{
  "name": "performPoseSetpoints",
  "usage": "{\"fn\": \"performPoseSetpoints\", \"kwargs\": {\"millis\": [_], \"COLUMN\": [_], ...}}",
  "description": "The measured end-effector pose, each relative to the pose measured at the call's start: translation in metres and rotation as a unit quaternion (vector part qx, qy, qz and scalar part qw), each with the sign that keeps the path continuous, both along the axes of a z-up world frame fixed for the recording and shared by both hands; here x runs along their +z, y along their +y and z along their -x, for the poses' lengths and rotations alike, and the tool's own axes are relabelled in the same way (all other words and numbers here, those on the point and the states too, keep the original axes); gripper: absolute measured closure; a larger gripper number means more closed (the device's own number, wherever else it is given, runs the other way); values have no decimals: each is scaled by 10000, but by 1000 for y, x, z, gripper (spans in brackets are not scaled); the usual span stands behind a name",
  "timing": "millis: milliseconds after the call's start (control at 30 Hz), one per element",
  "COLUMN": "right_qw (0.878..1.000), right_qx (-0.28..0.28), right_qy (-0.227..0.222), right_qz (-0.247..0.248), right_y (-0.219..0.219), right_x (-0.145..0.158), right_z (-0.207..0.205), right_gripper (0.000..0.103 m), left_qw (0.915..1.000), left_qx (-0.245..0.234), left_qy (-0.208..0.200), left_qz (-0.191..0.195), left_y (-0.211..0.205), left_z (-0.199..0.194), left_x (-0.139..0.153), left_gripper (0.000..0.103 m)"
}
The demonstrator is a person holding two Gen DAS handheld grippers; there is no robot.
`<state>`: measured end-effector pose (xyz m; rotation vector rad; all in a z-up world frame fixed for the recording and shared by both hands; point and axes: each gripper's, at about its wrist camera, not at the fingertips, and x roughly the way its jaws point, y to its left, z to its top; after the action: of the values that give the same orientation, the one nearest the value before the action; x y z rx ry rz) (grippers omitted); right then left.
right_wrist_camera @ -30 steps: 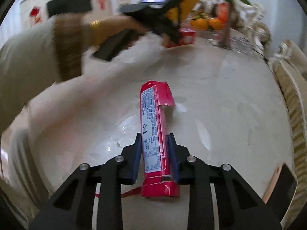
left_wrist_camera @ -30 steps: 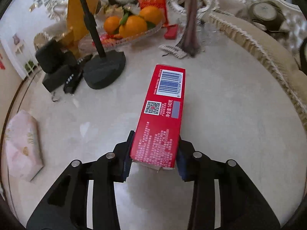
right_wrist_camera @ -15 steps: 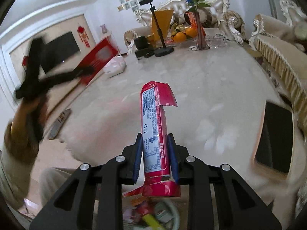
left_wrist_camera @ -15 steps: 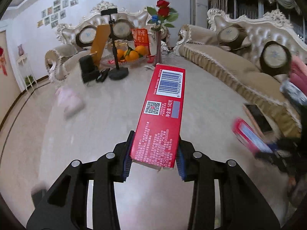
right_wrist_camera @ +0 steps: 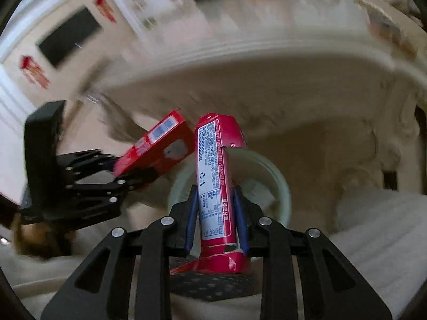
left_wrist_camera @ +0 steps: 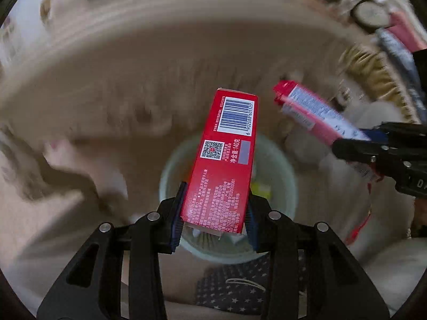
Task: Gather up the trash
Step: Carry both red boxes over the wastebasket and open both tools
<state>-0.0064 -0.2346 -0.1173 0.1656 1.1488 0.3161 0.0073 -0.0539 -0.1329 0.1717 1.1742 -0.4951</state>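
Observation:
My left gripper [left_wrist_camera: 214, 210] is shut on a red box [left_wrist_camera: 226, 157] with a barcode, held above a pale green bin [left_wrist_camera: 283, 165] on the floor. My right gripper [right_wrist_camera: 217, 218] is shut on a red snack wrapper [right_wrist_camera: 213, 170], also above the bin [right_wrist_camera: 269, 176]. The right gripper [left_wrist_camera: 355, 144] with the wrapper [left_wrist_camera: 315, 114] shows at the right of the left wrist view. The left gripper [right_wrist_camera: 120, 176] with the box [right_wrist_camera: 157, 149] shows at the left of the right wrist view. The bin holds some trash, partly hidden.
The thick edge of the marble table [left_wrist_camera: 160, 40] arcs above the bin. A dark star-patterned cloth [left_wrist_camera: 240, 285] lies just in front of the bin. A sofa with fringe [left_wrist_camera: 373, 69] is at the right. The background is motion-blurred.
Both grippers have swung from the tabletop down to the floor and now hang over the green bin, each still holding its item.

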Motion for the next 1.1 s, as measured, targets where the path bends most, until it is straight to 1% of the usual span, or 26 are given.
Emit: {"fn": "performPoseSetpoints", "kwargs": {"millis": [67, 167, 200, 233, 300, 333, 367, 400, 433, 467, 500, 533, 600, 700, 767, 800, 833, 867, 933, 967, 1000, 1100], "right_qw": [9994, 9972, 9961, 9954, 9938, 9930, 9922, 9913, 9905, 9896, 9893, 9902, 9920, 9919, 9924, 9924, 9925, 9932, 9929, 9918, 9905, 9883], "right_qx": [-2, 61, 98, 136, 226, 254, 277, 309, 337, 270, 156, 99, -78, -214, -256, -297, -315, -308, -332, -366, -426, -610], "right_qy": [336, 678, 790, 854, 980, 1029, 1065, 1110, 1138, 1152, 1132, 1103, 1058, 1091, 1040, 962, 858, 660, 171, -11, -190, -364], "right_qz": [57, 315, 380, 424, 480, 530, 585, 642, 695, 820, 902, 852, 677, 616, 614, 709, 806, 911, 1130, 1222, 1292, 1351], "right_y": [4, 16, 22, 25, 31, 34, 37, 40, 40, 40, 37, 33, 27, 20, 19, 19, 19, 21, 21, 22, 21, 18], "right_x": [-26, -59, -70, -76, -88, -94, -97, -100, -103, -105, -105, -107, -102, -101, -100, -95, -90, -81, -54, -42, -28, -3], "right_z": [-16, -30, -36, -40, -45, -47, -49, -49, -47, -48, -51, -44, -40, -37, -35, -33, -31, -27, -16, -11, -6, 2], "right_gripper": [79, 79, 79, 79, 78, 77, 77, 73, 61, 56, 44, 35, 35, 35, 34, 35, 35, 35, 35, 34, 34, 34], "left_qw": [9989, 9957, 9948, 9932, 9907, 9906, 9909, 9919, 9923, 9922, 9918, 9915, 9912, 9911, 9916, 9918, 9928, 9939, 9969, 9972, 9969, 9928], "left_qx": [86, 232, 269, 328, 411, 439, 452, 469, 484, 516, 561, 590, 653, 727, 757, 769, 775, 768, 733, 744, 772, 1011], "left_qy": [452, 874, 972, 1112, 1298, 1295, 1262, 1170, 1128, 1128, 1141, 1156, 1148, 1118, 1048, 1016, 916, 793, 259, -11, -177, -622], "left_qz": [-24, -186, -159, -89, -11, -29, -81, -149, -142, -138, -148, -95, -30, 30, 70, 39, 2, -25, -115, -89, -39, 146], "left_y": [0, -2, -1, -1, 0, 1, 1, 2, 3, 3, 5, 8, 7, 9, 10, 12, 13, 14, 17, 20, 23, 32], "left_z": [-6, -15, -16, -17, -17, -16, -16, -14, -13, -13, -13, -14, -20, -23, -22, -22, -20, -18, -11, -9, -8, -11], "left_x": [-32, -75, -82, -91, -102, -105, -107, -108, -108, -109, -110, -111, -109, -108, -102, -100, -94, -87, -56, -37, -23, 22], "left_gripper": [65, 63, 63, 61, 44, 25, 17, 17, 17, 16, 14, 13, 13, 13, 13, 13, 13, 13, 13, 13, 13, 13]}}
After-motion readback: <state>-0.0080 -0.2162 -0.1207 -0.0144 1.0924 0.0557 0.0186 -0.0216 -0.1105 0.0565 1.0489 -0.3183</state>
